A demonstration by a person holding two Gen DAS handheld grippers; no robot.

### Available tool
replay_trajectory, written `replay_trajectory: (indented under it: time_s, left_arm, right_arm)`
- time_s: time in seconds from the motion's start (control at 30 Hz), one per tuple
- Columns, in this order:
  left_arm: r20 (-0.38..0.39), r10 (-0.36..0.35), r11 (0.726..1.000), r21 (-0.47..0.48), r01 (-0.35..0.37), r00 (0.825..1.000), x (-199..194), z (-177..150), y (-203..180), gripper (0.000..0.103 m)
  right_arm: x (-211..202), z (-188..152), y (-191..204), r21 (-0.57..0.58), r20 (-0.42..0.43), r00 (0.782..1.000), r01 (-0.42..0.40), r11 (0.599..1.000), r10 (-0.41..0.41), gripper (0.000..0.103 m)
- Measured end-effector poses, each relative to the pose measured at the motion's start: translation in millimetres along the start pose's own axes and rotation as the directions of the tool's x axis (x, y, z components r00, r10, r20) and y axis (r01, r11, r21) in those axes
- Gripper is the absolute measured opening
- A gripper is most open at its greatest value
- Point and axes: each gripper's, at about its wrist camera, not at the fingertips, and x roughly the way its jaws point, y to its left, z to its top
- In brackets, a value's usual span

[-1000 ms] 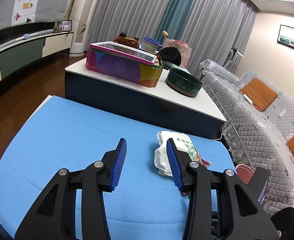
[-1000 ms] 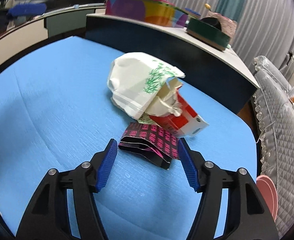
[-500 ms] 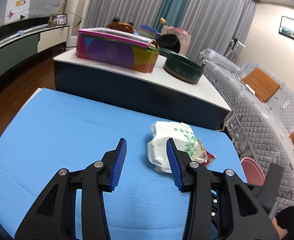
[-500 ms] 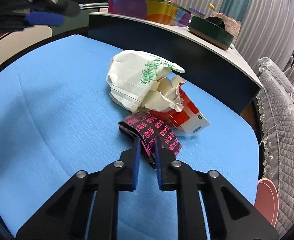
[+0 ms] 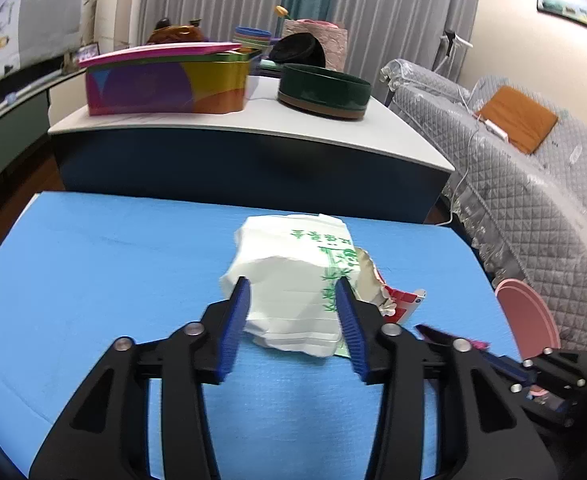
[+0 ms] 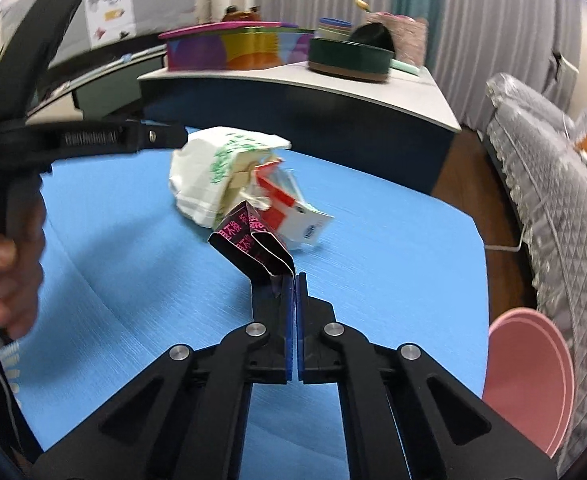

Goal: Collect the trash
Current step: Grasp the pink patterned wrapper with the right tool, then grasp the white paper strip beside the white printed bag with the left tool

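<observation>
Trash lay on the blue table point(image 5: 93, 264): my left gripper point(image 5: 291, 300), its jaws just widening, straddled the white bag point(image 5: 293, 280) without pressing; my right gripper point(image 6: 295, 280) pinched the black-and-pink wrapper point(image 6: 249, 240), lifted at twelve o'clock.

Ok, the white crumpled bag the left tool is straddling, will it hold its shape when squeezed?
Probably not. The white bag looks thin, creased and puffed, so it should collapse between the left tool fingers. It likely weighs little. Its torn end may snag the red carton beside it.
</observation>
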Motion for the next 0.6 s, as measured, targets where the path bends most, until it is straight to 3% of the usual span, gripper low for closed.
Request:
replay_trajectory:
  time_s: [0.2, 0.6]
  left_arm:
    - [0.017, 0.069, 0.996, 0.056, -0.070, 0.997, 14.3, -0.4, -22.6, 0.059]
    - [-0.016, 0.181, 0.978, 0.104, -0.179, 0.983, 43.0, -1.0, -40.8, 0.062]
  right_arm:
    - [-5.2, -1.3, -18.7, 0.081, 0.000, 1.000, 0.000, 0.997, 0.000, 0.001]
    - [-4.6, -7.7, -39.8, 0.159, -0.022, 1.000, 0.013, 0.987, -0.009, 0.001]
